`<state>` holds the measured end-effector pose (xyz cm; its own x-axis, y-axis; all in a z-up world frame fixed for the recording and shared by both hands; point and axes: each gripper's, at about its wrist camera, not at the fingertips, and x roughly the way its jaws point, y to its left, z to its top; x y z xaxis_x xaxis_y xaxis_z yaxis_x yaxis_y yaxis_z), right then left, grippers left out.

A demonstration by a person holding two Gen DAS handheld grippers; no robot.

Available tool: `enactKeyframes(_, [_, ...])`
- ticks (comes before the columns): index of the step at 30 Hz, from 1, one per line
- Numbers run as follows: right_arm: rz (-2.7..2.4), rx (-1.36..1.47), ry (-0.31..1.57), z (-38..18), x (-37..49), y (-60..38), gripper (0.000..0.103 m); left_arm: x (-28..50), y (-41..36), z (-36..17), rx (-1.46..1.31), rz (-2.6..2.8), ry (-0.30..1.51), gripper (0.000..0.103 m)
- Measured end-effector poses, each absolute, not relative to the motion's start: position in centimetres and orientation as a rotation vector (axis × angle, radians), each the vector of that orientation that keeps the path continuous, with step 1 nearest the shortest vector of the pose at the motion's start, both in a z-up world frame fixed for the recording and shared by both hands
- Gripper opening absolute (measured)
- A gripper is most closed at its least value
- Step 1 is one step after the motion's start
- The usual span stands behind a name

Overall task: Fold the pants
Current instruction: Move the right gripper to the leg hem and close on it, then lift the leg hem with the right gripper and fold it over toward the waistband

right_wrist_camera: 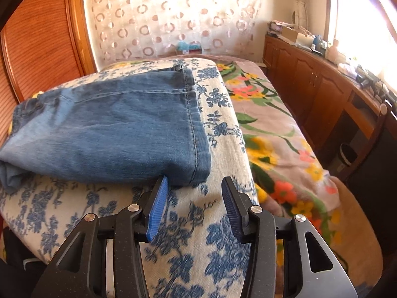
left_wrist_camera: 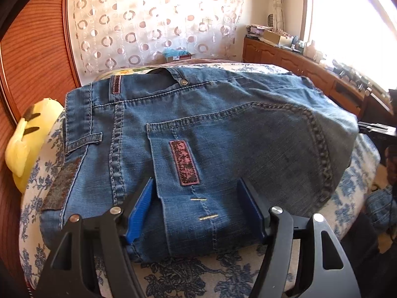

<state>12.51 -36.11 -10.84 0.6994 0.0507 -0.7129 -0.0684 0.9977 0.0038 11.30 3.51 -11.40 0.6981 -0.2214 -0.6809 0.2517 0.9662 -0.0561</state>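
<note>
Blue jeans [left_wrist_camera: 223, 124] lie folded on a white bedspread with blue flowers [left_wrist_camera: 198, 273], waistband at the far left and a back pocket with a purple patch [left_wrist_camera: 184, 162] facing up. My left gripper [left_wrist_camera: 196, 181] stands open over the near edge of the jeans, with the pocket's lower part lying flat between its blue pads [left_wrist_camera: 139, 213]. In the right wrist view the folded leg end of the jeans [right_wrist_camera: 111, 129] shows its stitched hem [right_wrist_camera: 196, 129]. My right gripper [right_wrist_camera: 194, 178] is open just in front of the hem's near corner, its left fingertip at the denim's edge.
A yellow plush toy [left_wrist_camera: 27, 139] sits at the bedspread's left edge by a wooden headboard [left_wrist_camera: 37, 49]. Right of the bedspread [right_wrist_camera: 198, 236] lies a pink flowered blanket [right_wrist_camera: 273, 129], then a long wooden cabinet [right_wrist_camera: 310, 79] cluttered on top under a bright window.
</note>
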Motion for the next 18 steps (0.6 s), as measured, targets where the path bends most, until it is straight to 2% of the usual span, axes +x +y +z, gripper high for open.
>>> enactKeyframes(5, [0.100,-0.014,0.810,-11.0,13.5,-36.3,0.044,11.1,3.6,-10.2,0.013,-0.296,0.754,0.067])
enactKeyframes(9, [0.158,0.053,0.813,-10.7,13.9,-36.8,0.017,10.9,3.6,-9.3,0.013,-0.298,0.745,0.067])
enactKeyframes(15, [0.168,0.093,0.741,-8.8,13.5,-36.8,0.006,10.2,3.8,-8.5,0.015,-0.289,0.731,0.067])
enactKeyframes(18, [0.176,0.099,0.691,-7.1,13.6,-36.2,0.005,9.8,4.3,-8.0,0.015,-0.278,0.717,0.067])
